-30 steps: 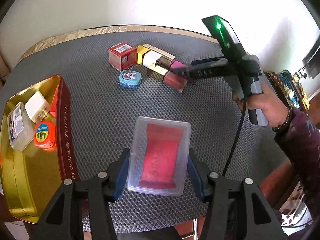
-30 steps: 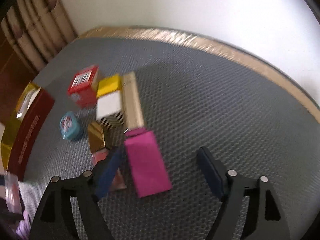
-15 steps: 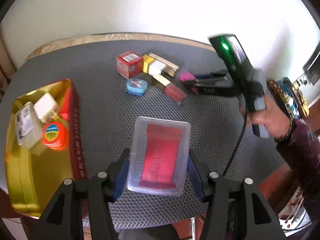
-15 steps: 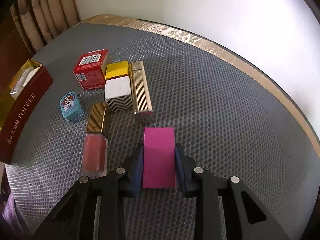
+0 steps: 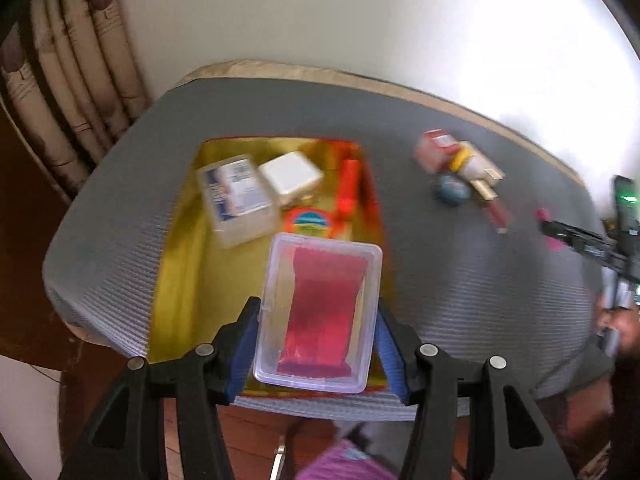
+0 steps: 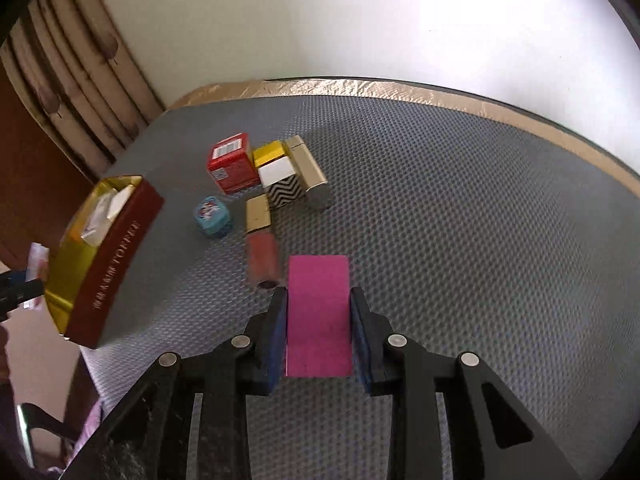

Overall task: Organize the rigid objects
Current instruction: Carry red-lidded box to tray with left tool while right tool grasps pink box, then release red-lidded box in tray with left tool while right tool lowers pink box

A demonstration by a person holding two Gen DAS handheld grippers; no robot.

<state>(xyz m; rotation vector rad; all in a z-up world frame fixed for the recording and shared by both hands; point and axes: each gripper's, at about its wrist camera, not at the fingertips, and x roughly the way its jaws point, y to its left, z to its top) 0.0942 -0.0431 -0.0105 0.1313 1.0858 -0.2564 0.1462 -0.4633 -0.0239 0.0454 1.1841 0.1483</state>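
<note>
Your left gripper point(image 5: 316, 340) is clamping a clear plastic case point(image 5: 318, 312) with a red insert between its blue pads. The case is hanging over the near end of the gold tin point(image 5: 180, 248). Beyond the case, the tin is holding an orange round item point(image 5: 308, 220), a clear labelled box point(image 5: 236, 200) and a white block point(image 5: 290, 176).

Your right gripper point(image 6: 319, 320) is clamping a magenta box point(image 6: 319, 312). Just ahead and left of its fingertips, a lip gloss tube point(image 6: 261, 248) is lying on the grey mat point(image 6: 460, 240). Farther ahead, a blue tin point(image 6: 212, 214), a red carton point(image 6: 232, 162) and a zigzag-patterned box point(image 6: 282, 184) are clustering together.
</note>
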